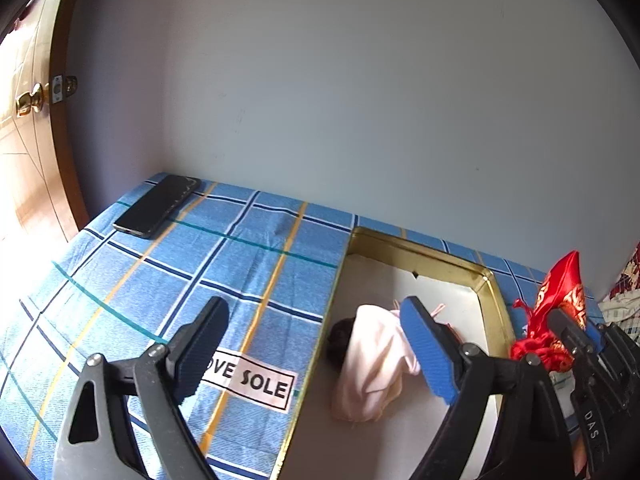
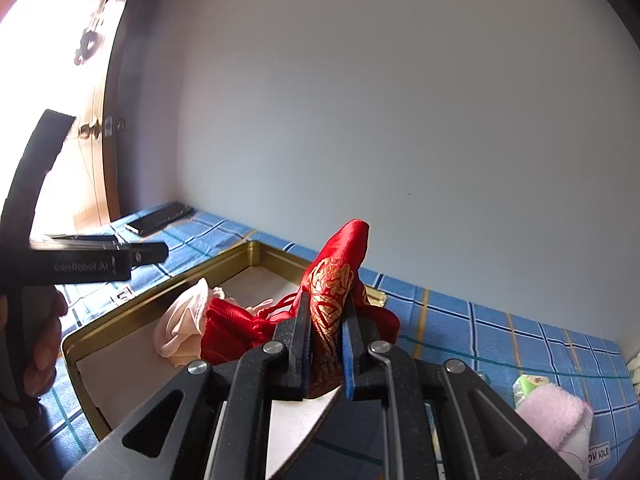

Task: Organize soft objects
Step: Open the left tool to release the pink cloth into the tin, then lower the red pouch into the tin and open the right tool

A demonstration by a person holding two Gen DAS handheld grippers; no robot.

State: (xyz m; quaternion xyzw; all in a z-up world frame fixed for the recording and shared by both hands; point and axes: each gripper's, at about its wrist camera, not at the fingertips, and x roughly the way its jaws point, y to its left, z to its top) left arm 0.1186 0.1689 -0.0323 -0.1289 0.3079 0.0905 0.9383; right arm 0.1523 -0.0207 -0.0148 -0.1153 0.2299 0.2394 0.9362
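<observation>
A gold-rimmed tin box (image 1: 420, 251) lies on the blue checked cloth. Inside it rests a pale pink fabric pouch (image 1: 376, 360) on top of something dark (image 1: 340, 334). My left gripper (image 1: 314, 308) stands open above the box's left rim, nothing between its blue pads; one finger (image 1: 428, 348) hangs over the pink pouch. My right gripper (image 2: 327, 308) is shut on a red satin pouch with gold embroidery (image 2: 336, 280), held upright over the box's near right side, its drawstring end trailing onto the pink pouch (image 2: 184, 320). The left wrist view shows the red pouch (image 1: 560, 292) at the far right.
A black phone (image 1: 160, 206) lies at the cloth's far left corner by the wall. A folded pink towel (image 2: 556, 412) and a green packet (image 2: 526, 386) sit to the right. A wooden door with a brass knob (image 1: 30, 100) stands open on the left. A hand (image 2: 44, 344) holds the left gripper.
</observation>
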